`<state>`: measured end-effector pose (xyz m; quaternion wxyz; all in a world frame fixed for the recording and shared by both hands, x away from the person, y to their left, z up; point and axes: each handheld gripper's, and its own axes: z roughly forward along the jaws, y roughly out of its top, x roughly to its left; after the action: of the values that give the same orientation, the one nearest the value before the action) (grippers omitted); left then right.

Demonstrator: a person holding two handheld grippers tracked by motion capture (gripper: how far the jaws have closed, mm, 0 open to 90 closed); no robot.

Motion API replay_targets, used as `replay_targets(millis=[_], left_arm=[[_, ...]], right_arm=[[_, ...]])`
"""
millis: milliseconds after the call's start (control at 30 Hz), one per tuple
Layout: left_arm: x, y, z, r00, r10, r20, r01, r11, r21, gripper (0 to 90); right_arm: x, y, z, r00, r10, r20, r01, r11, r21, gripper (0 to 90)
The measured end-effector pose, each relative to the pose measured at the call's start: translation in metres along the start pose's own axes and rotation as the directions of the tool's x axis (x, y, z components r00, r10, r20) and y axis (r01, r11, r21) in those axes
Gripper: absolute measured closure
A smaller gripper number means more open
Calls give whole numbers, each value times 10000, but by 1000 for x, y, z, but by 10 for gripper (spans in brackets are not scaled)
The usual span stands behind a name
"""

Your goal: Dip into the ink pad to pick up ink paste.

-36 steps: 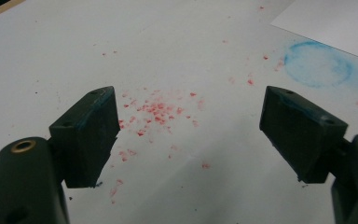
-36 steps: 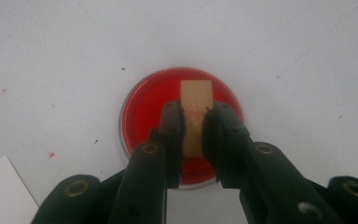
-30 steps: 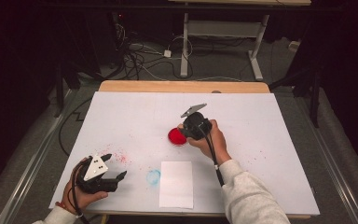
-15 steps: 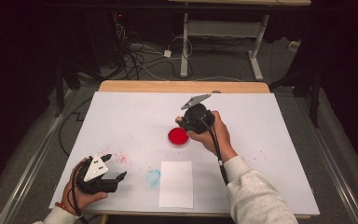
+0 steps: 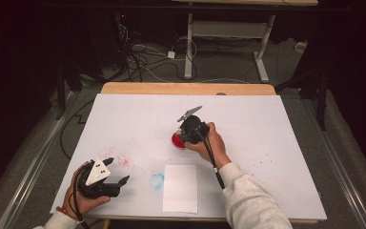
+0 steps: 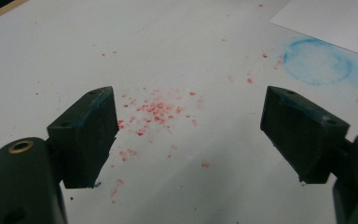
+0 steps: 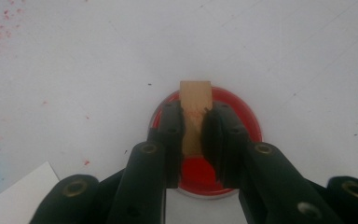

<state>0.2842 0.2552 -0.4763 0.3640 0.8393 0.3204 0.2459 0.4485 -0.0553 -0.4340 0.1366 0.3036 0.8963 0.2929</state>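
1. White counter (image 5: 124,114) under both grippers, wooden edge showing along the far side.
2. Right gripper (image 7: 195,135) near the counter's middle, jaws closed tight on a small tan wooden block (image 7: 195,105); same gripper in the high view (image 5: 183,136), held in the right hand (image 5: 212,143).
3. Wooden block upright between the jaws, directly above a round red ink pad (image 7: 242,116); contact between block and pad impossible to tell.
4. Red ink pad flat on the counter at mid-table, partly hidden under the right gripper in the high view (image 5: 175,140).
5. Left gripper (image 6: 191,126) at the near left corner, jaws wide apart with nothing between them; seen from above (image 5: 112,179) low over the counter in the left hand (image 5: 83,200).
6. Scatter of red specks (image 6: 154,109) on the counter between and just beyond the left jaws.
7. Faint blue ring stain (image 6: 318,61) further off, just beside a white sheet of paper (image 6: 335,21).
8. From above, white sheet of paper (image 5: 180,188) at the near edge, blue ring stain (image 5: 157,180) just left of it, red specks (image 5: 122,160) between stain and left gripper.
9. Dark floor with cables (image 5: 138,62) and a white table frame (image 5: 262,52) beyond the counter.
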Motion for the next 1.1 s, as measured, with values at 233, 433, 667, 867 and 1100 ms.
replay_targets(millis=[233, 433, 667, 867, 1100], left_arm=[[-1, 0, 0, 9999, 19, 108, -20, 10000, 35, 183], [-1, 0, 1, 9999, 47, 128, -47, 10000, 50, 184], [-2, 0, 1, 9999, 91, 147, -92, 9999, 74, 184], [-2, 0, 1, 9999, 60, 104, -60, 9999, 82, 183], [-3, 1, 2, 9999, 103, 113, -104, 9999, 95, 183]], right_arm=[[2, -4, 18, 10000, -81, -48, 84, 9987, 503, 762], [1, -5, 19, 10000, -9, -99, 15, 9985, 551, 764], [4, -6, 19, 10000, -58, 39, 56, 9986, 519, 764], [5, -12, 19, 9999, -39, 146, 37, 9999, 145, 764], [3, -13, 19, 9996, 294, -9, -294, 9995, 83, 764]])
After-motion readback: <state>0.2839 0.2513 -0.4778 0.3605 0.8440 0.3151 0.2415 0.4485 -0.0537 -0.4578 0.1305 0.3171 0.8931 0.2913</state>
